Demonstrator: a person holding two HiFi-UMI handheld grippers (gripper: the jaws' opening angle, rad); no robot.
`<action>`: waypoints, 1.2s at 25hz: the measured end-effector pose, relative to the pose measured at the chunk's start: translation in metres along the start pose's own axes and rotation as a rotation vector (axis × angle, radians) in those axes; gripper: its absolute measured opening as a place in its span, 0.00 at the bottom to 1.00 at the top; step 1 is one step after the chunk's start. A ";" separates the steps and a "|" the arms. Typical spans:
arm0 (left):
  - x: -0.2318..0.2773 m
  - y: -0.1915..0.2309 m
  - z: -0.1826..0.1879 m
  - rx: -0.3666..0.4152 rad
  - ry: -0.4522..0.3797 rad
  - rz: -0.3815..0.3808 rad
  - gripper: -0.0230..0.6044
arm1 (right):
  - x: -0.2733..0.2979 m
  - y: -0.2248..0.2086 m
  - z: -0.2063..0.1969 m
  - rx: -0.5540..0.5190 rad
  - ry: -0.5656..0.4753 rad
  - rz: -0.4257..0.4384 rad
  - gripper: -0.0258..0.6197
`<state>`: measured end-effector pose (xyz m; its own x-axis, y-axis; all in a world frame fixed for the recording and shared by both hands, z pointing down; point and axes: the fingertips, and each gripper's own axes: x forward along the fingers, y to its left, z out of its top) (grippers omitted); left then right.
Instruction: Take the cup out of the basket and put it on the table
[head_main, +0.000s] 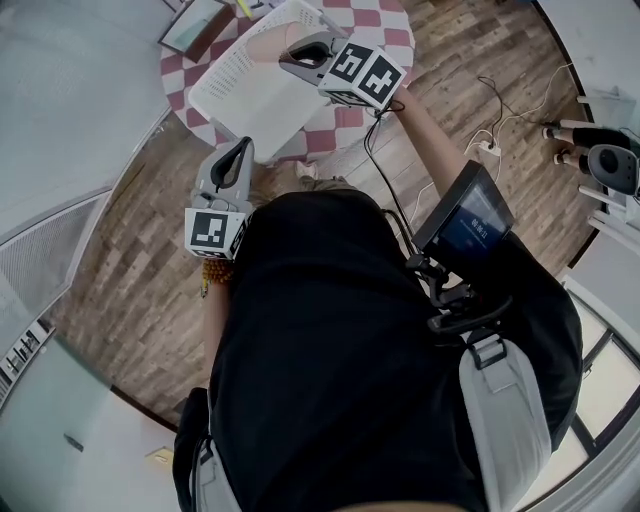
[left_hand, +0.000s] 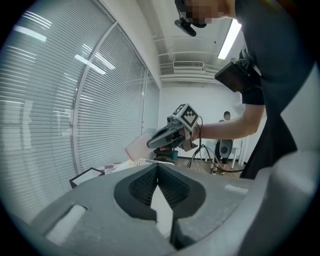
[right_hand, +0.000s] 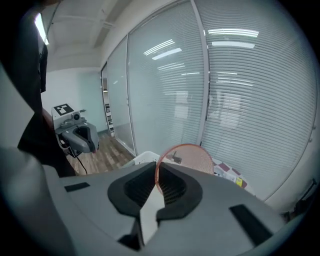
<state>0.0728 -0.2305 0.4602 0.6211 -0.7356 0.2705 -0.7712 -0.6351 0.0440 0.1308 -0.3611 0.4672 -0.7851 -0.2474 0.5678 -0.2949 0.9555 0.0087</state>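
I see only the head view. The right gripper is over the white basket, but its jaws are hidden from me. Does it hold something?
Observer: Yes. The right gripper view shows the right gripper shut on the rim of a pink cup.
Operator: And the left gripper, is anything in it?
Observer: No. In the left gripper view the left gripper is shut, with nothing between its jaws.
Operator: Is the cup already out of the basket?
Observer: It looks so. Seen from the left gripper view, the cup hangs tilted in the air, above the rim of the basket.
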 end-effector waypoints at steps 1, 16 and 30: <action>0.002 0.000 0.001 0.002 -0.002 -0.004 0.05 | -0.003 0.001 0.005 0.003 -0.025 -0.002 0.08; 0.013 -0.009 0.025 0.070 -0.039 -0.022 0.05 | -0.063 0.026 0.053 0.027 -0.328 -0.052 0.08; 0.015 -0.002 0.046 0.105 -0.125 0.011 0.05 | -0.075 0.067 0.052 0.046 -0.535 -0.063 0.08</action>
<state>0.0897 -0.2512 0.4197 0.6306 -0.7618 0.1484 -0.7631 -0.6435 -0.0606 0.1417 -0.2872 0.3821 -0.9292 -0.3632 0.0688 -0.3649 0.9309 -0.0138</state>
